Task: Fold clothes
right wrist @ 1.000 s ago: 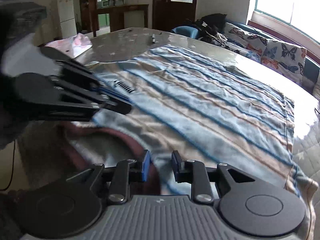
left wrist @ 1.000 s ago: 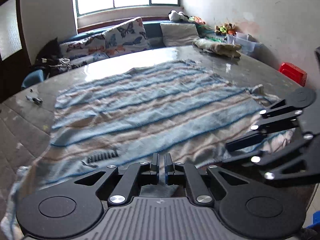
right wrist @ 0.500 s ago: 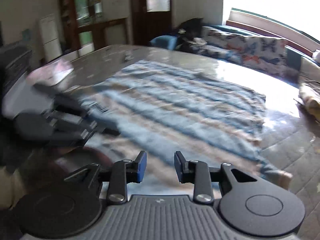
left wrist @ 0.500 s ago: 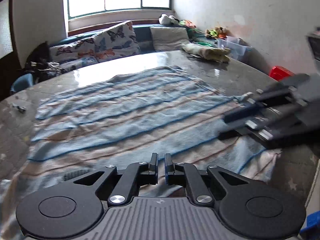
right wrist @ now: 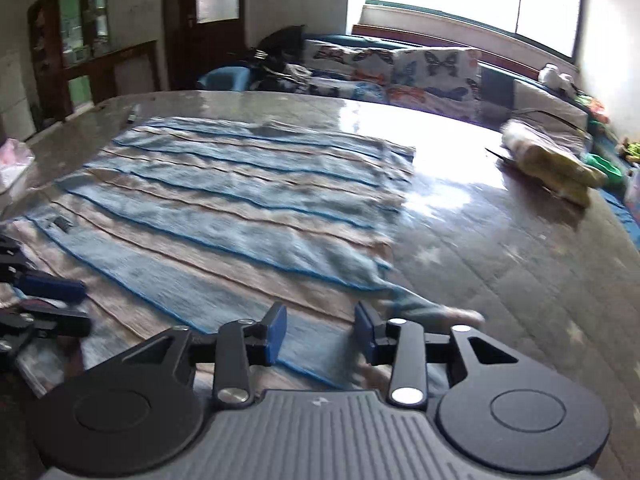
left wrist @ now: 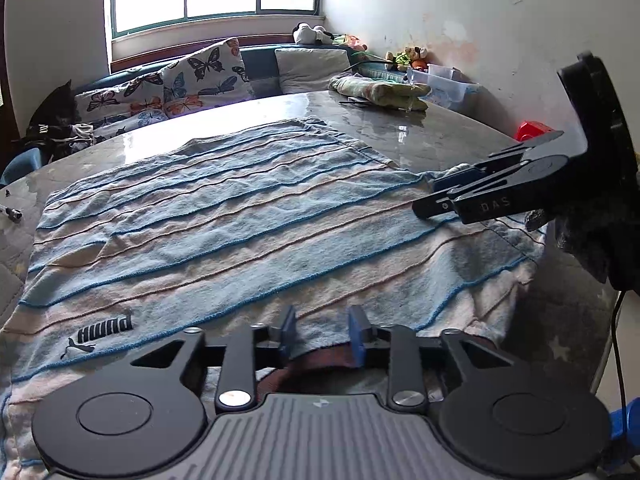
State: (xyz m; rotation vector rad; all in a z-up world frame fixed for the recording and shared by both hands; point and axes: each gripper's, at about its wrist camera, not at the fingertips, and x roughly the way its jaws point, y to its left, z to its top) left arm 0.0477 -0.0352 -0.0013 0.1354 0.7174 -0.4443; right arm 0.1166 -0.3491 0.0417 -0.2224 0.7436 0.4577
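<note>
Both grippers point forward and down over the near edge of the table [left wrist: 448, 136]. The left gripper [left wrist: 322, 334] sits low at the near hem of the striped garment [left wrist: 224, 216], its blue pads [left wrist: 289, 330] a moderate gap apart; its jaws have just been opening, and the cloth's edge lies in the gap with neither pad pressing on it. A dark reddish band of fabric shows just under the fingers.

The right gripper [right wrist: 320, 334] hovers over the garment's near right corner — its jaws too have just been opening, and they stand partly apart above the cloth, gripping nothing. In the left wrist view the right gripper [left wrist: 436, 196] comes in from the right side, its fingers close over the cloth's right edge.

The garment, light blue and beige with thin blue stripes and a black logo [left wrist: 100, 330] near its left front, lies spread flat across the table, its far edge well short of the bundle of yellowish cloth [left wrist: 380, 90] — that sits at the table's far side.
</note>
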